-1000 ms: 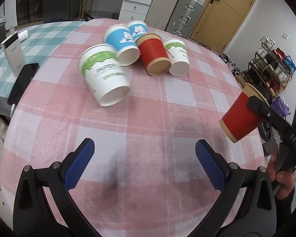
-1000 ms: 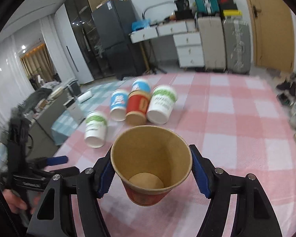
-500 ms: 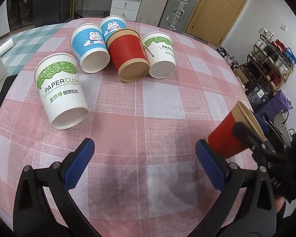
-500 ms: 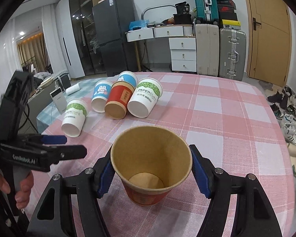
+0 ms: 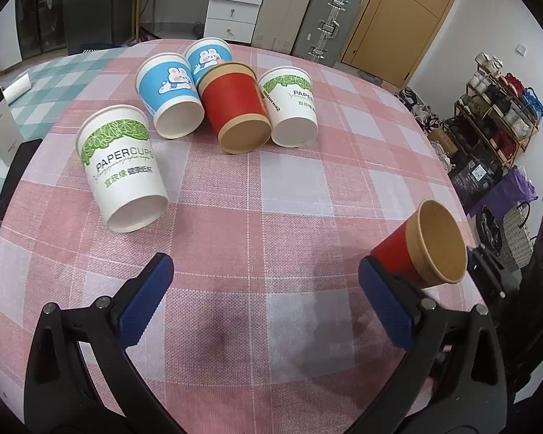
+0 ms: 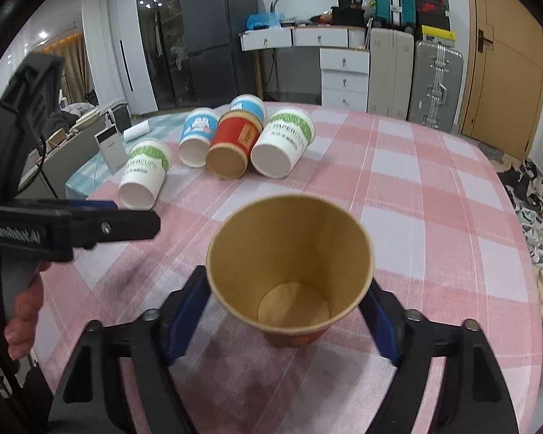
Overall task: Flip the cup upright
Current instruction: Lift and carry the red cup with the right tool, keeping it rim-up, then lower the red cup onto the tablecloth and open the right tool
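A red paper cup with a brown inside sits between the blue pads of my right gripper, which is shut on it. The cup's mouth faces up toward the camera and its base is low over the pink checked tablecloth; whether it touches I cannot tell. In the left wrist view the same red cup is at the right, tilted, just past my right finger. My left gripper hovers open over bare cloth, holding nothing.
Several cups lie on their sides at the far side of the table: a white and green cup, two blue cups, a red cup, another white and green cup. A hand holds the left gripper.
The right gripper has brought the red cup down from mid-air toward the cloth and turned it mouth-up. The left gripper stays open; its view has drawn back from the lying cups.
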A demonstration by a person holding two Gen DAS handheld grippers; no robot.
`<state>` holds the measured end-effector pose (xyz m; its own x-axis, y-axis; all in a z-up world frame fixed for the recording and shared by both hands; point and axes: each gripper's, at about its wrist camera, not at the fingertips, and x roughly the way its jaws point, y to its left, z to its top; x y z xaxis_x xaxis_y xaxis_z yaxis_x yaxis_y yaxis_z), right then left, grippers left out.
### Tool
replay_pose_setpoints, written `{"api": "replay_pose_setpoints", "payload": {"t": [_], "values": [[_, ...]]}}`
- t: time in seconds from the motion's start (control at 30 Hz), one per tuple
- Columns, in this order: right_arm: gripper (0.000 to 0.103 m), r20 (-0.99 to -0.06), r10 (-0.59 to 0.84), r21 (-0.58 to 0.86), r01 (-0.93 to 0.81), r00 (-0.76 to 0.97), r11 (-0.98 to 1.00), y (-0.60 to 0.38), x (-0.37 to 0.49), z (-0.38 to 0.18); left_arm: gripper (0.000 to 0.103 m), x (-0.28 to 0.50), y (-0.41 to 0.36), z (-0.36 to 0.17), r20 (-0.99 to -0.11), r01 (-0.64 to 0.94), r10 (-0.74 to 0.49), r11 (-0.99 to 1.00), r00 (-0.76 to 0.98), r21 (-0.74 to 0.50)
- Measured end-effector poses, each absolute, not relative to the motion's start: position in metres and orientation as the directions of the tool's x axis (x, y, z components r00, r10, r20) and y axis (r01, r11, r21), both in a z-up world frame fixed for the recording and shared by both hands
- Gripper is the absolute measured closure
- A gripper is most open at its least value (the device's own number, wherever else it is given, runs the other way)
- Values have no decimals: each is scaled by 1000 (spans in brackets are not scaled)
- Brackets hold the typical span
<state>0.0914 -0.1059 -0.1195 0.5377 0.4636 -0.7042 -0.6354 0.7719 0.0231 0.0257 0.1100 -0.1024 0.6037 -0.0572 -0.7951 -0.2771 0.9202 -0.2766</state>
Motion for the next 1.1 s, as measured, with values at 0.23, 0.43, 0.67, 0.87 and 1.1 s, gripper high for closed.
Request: {"api": "replay_pose_setpoints", "payload": {"t": [0.23, 0.43, 0.67, 0.87, 1.1], "values": [[7, -645, 518, 128, -589, 561, 798, -142, 74, -91, 1, 12, 92, -68, -751, -240, -12, 944, 660, -226], [0, -556, 551, 224, -526, 623, 821, -183, 61, -44, 1, 1, 54, -32, -688, -179, 29, 973, 725, -147], [0, -517, 510, 159, -508, 687, 846, -195, 32, -8, 1, -19, 25, 2, -627, -133, 14, 981, 779, -142], [0, -485, 526, 160, -521, 698, 838, -200, 8, 11, 1, -43, 12, 20, -599, -126, 22, 983, 800, -132], [0, -466, 507, 121, -516, 725, 848, -197, -17, 21, 1, -71, 13, 32, -567, -121, 14, 981, 823, -152]]}}
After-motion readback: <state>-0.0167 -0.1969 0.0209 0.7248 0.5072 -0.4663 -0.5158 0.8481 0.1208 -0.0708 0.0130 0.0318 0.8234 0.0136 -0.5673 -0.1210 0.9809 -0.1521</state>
